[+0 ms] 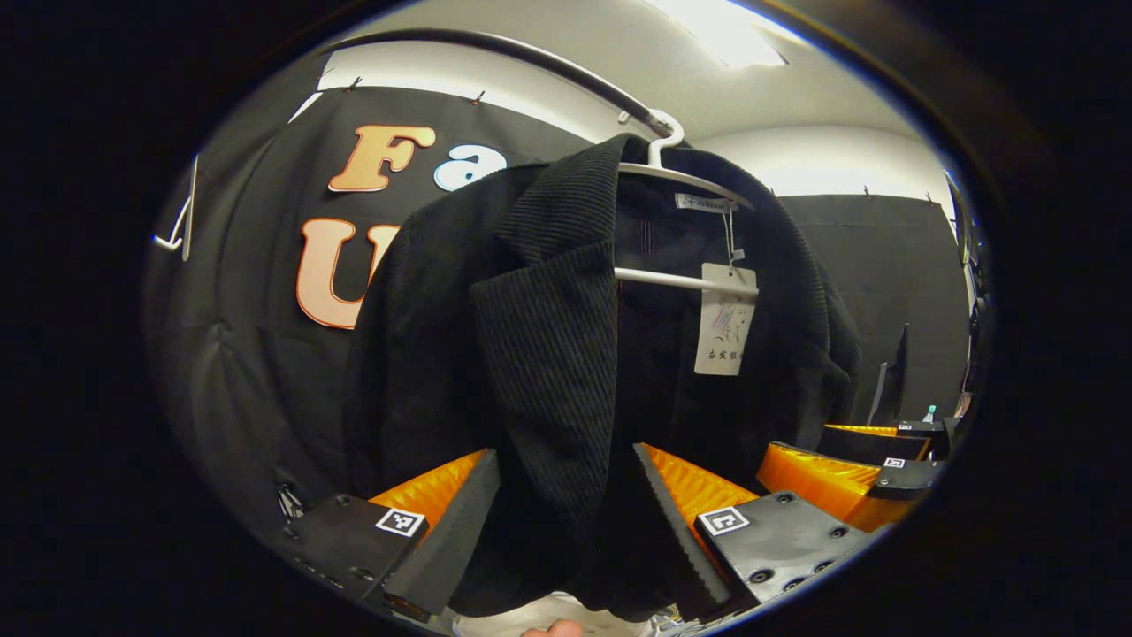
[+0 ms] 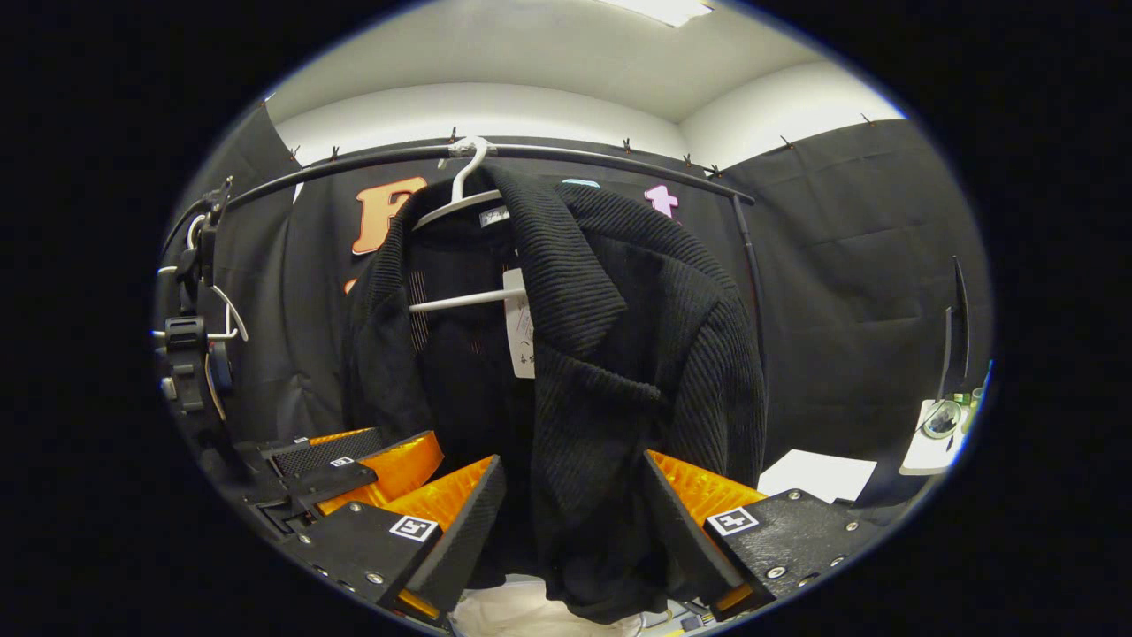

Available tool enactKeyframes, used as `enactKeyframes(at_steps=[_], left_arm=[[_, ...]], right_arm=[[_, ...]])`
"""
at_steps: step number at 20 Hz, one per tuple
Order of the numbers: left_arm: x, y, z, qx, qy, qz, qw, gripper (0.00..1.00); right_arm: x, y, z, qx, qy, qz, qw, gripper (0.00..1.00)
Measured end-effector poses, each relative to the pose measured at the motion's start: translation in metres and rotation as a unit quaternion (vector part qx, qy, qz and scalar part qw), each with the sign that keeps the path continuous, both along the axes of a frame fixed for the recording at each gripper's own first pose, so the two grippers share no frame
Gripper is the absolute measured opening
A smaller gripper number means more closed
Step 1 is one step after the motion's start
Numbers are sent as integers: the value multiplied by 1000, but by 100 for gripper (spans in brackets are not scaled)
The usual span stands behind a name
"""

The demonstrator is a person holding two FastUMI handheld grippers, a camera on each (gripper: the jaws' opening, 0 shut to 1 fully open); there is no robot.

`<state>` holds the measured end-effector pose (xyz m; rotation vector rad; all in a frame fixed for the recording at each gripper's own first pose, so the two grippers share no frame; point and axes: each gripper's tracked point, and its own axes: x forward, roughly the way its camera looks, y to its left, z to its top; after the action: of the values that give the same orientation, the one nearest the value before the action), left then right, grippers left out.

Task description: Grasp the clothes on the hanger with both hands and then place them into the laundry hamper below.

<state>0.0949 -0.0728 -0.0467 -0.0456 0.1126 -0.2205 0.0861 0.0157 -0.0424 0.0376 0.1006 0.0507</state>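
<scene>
A black ribbed jacket [image 1: 539, 354] hangs on a white hanger [image 1: 685, 181] from a black rail [image 1: 531, 57], with a paper tag [image 1: 725, 323] inside the collar. My left gripper [image 1: 566, 531] is open, its fingers on either side of the jacket's left front panel. The right gripper [image 1: 849, 482] shows farther right in the left gripper view. In the right gripper view the jacket [image 2: 601, 354] hangs from the hanger [image 2: 455, 199], and my right gripper [image 2: 570, 531] is open with the other front panel between its fingers. Something white [image 2: 531, 610] lies below the hem.
The left gripper [image 2: 345, 460] sits low left in the right gripper view, beside a black clamp stand [image 2: 190, 354] on the rail's end. An empty white hanger [image 1: 177, 230] hangs far left. A white sheet [image 2: 818, 473] and a dark screen edge [image 2: 955, 327] are to the right.
</scene>
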Motion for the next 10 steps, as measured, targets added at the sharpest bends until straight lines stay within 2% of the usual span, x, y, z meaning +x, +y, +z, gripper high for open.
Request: enactKeyframes(at_steps=[2,3,4,10], left_arm=[[6,5,-6,4,2,7,1000,96],[9,8,-8,6,4,12,1000,100],[12,10,-11,7,7,14,1000,97],[27,10,-15,7,7,17,1000,93]], right_arm=[[4,0,-4,-6,5,-1,1000,95],[5,1,-6,-6,6,0,1000,95],[8,3,-6,-4,8,0,1000,95],[30,11,-11,10,21,1,1000,95]])
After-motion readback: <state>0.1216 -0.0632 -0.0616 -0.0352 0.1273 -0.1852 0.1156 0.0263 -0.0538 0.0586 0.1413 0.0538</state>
